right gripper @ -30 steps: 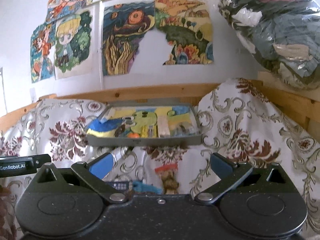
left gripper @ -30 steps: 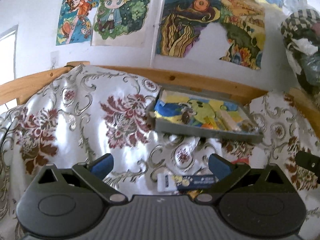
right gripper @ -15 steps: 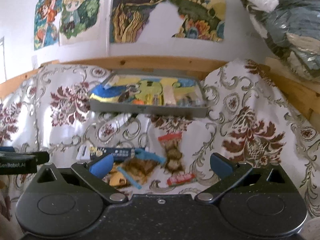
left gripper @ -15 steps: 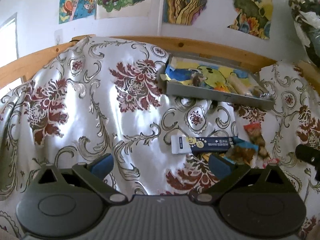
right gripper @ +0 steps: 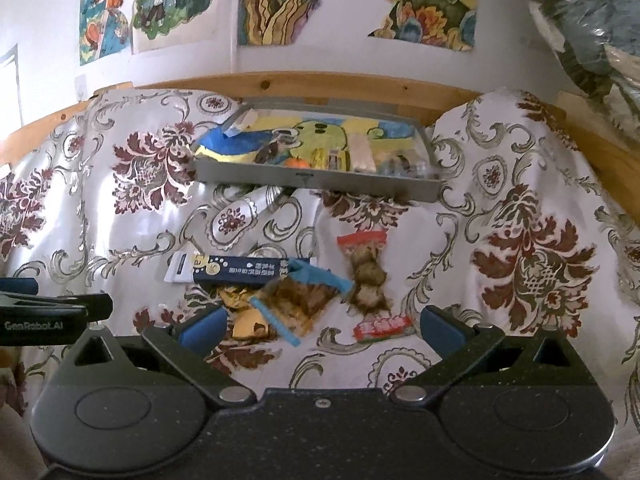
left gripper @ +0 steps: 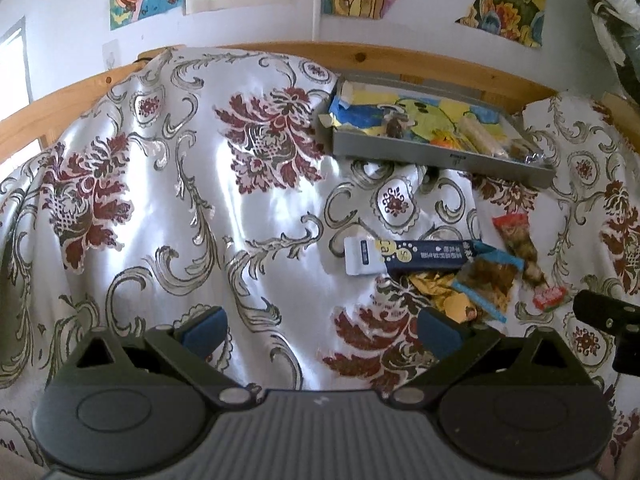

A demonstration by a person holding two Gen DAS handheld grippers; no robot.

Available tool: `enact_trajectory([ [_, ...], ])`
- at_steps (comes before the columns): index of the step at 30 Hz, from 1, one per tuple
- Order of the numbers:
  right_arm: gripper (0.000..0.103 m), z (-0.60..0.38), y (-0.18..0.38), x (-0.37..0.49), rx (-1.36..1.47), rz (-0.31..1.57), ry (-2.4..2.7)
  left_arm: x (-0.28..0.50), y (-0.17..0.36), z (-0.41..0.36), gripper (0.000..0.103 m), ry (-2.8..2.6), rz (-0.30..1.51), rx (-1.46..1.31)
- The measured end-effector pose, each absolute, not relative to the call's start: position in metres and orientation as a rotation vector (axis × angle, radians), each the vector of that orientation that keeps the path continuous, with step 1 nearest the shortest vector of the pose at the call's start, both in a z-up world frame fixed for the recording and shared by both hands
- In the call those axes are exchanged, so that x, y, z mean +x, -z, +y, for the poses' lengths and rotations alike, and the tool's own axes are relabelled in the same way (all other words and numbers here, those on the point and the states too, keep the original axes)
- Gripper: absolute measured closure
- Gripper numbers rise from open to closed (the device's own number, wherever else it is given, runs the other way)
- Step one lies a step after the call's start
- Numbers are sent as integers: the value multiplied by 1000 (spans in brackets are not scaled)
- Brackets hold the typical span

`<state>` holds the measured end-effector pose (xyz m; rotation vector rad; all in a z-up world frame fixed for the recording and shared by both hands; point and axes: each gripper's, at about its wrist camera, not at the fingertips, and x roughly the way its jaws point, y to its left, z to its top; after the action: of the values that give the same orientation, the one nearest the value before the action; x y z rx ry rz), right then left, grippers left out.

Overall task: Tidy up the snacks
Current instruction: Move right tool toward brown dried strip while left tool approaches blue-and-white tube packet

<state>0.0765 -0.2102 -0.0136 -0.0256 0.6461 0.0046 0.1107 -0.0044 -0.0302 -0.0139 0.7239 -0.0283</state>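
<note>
Left hand-held gripper (left gripper: 320,330) and right hand-held gripper (right gripper: 320,330) spread, empty, hovering near snack pile (right gripper: 304,292).

You have one grey tray (right gripper: 316,182) at the upper centre of the right wrist frame, holding several small snacks too crowded to count. Below it, on the patterned cloth (right gripper: 132,216), you have five loose packets: one long dark blue packet (right gripper: 240,270), one gold foil packet (right gripper: 244,320), one clear packet with blue edges (right gripper: 298,304), one clear packet with a red top (right gripper: 366,268), and one small red packet (right gripper: 382,327). On the wall along the top of the frame you have four pictures in view.
</note>
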Motion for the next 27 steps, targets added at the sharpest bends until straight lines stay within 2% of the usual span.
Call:
enact_trajectory([
  [12,1,-211,21,86,-19,698,4,127,35,-6,0,65,820,14],
  [27,1,-213,32,105,18,750,-6,164,37,-11,0,128,782,128],
])
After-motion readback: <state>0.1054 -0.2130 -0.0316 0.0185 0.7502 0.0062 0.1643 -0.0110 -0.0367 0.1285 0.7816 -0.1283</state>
